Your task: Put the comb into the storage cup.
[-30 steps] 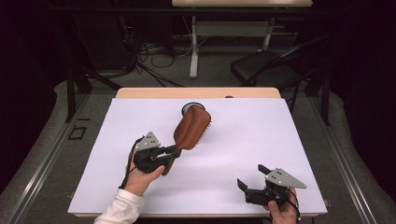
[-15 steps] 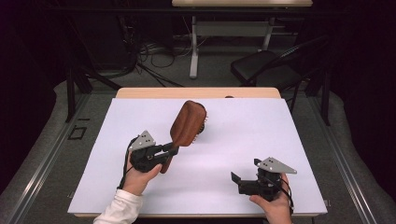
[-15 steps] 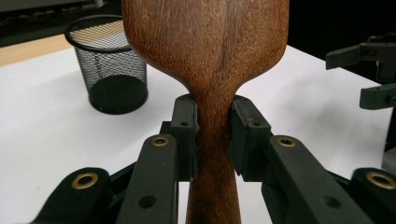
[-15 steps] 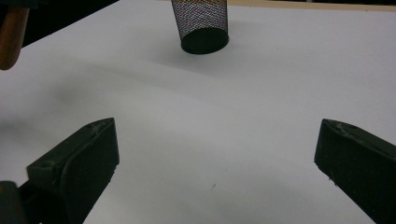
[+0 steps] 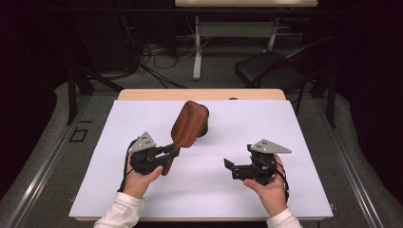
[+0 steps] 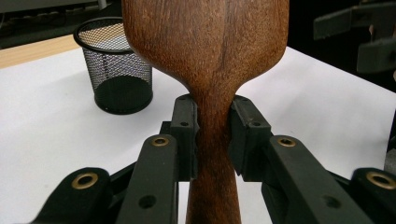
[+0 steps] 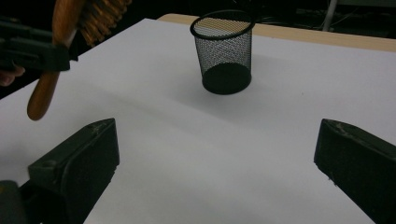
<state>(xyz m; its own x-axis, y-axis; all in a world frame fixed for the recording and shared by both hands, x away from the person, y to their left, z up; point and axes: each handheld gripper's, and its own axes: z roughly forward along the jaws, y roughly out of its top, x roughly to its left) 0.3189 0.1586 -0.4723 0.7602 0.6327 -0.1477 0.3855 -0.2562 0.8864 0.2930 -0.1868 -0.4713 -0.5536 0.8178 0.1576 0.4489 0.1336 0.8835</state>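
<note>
A brown wooden hairbrush [image 5: 189, 124] is lifted above the white table cover [image 5: 294, 142], its smooth back toward the high camera. My left gripper [image 5: 173, 152] is shut on its narrow handle; the left gripper view has both jaws pressed against the handle [image 6: 212, 135] below the wide brush head [image 6: 208, 51]. A black mesh cup [image 7: 225, 51] stands upright behind the brush, mostly hidden by it in the high view [image 5: 204, 129]. My right gripper [image 5: 230, 169] hovers open at the right front, its jaws [image 7: 215, 163] spread wide over bare cover and pointing toward the cup.
The wooden table edge [image 5: 142, 94] runs along the far side. A dark chair [image 5: 271, 69] and floor cables [image 5: 152, 52] lie beyond the table. The right gripper's jaws [image 6: 364, 37] show at the top right of the left gripper view.
The brush has turned so its back faces up and its bristles face away. My right gripper has moved left and forward toward the middle of the table.
</note>
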